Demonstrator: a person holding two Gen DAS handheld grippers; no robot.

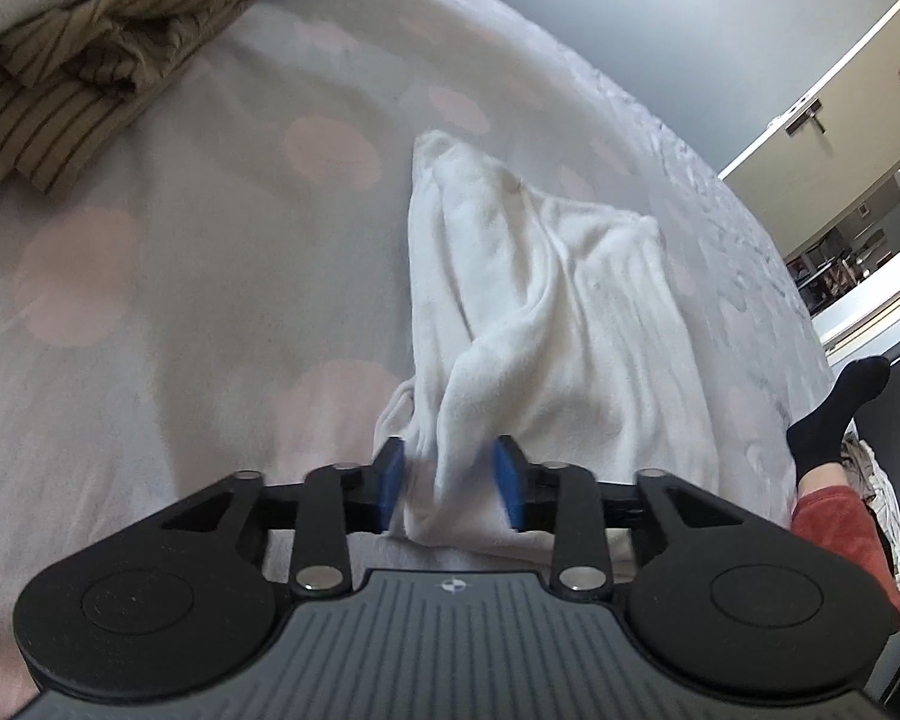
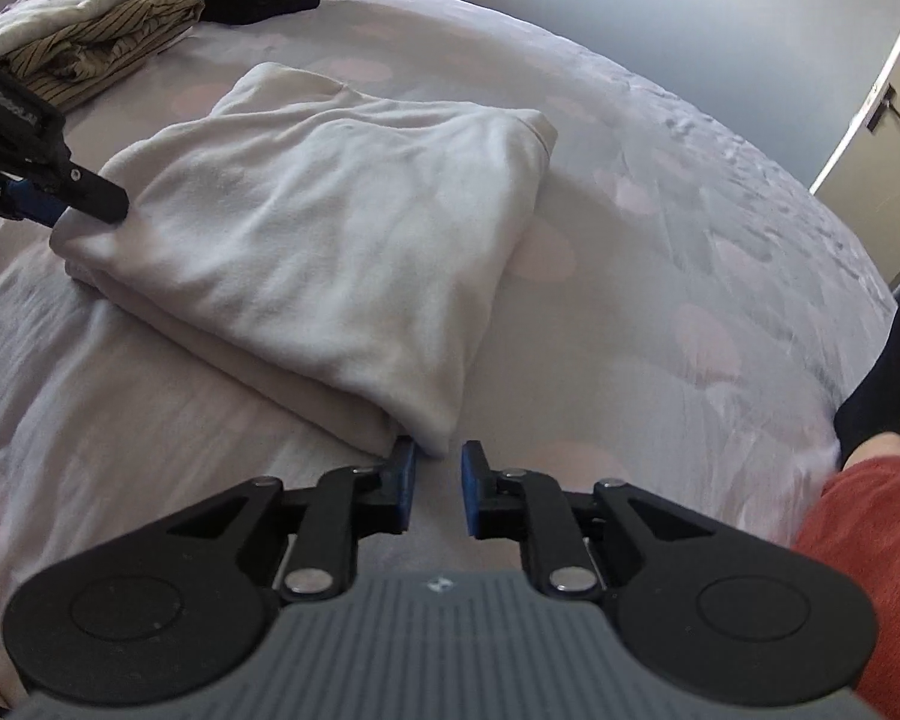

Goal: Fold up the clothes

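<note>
We hold the left gripper [image 1: 450, 483] with its jaws parted around a bunched corner of the white garment [image 1: 540, 300], the right gripper [image 2: 438, 492] unclenched just beside its near corner.

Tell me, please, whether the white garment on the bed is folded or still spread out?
Folded: the white garment lies doubled in stacked layers, a rounded fold at its near edge, on the bed.

Black hand-held gripper [image 2: 438, 495], blue pads [image 2: 403, 489], silver screws, ribbed grey base.
</note>
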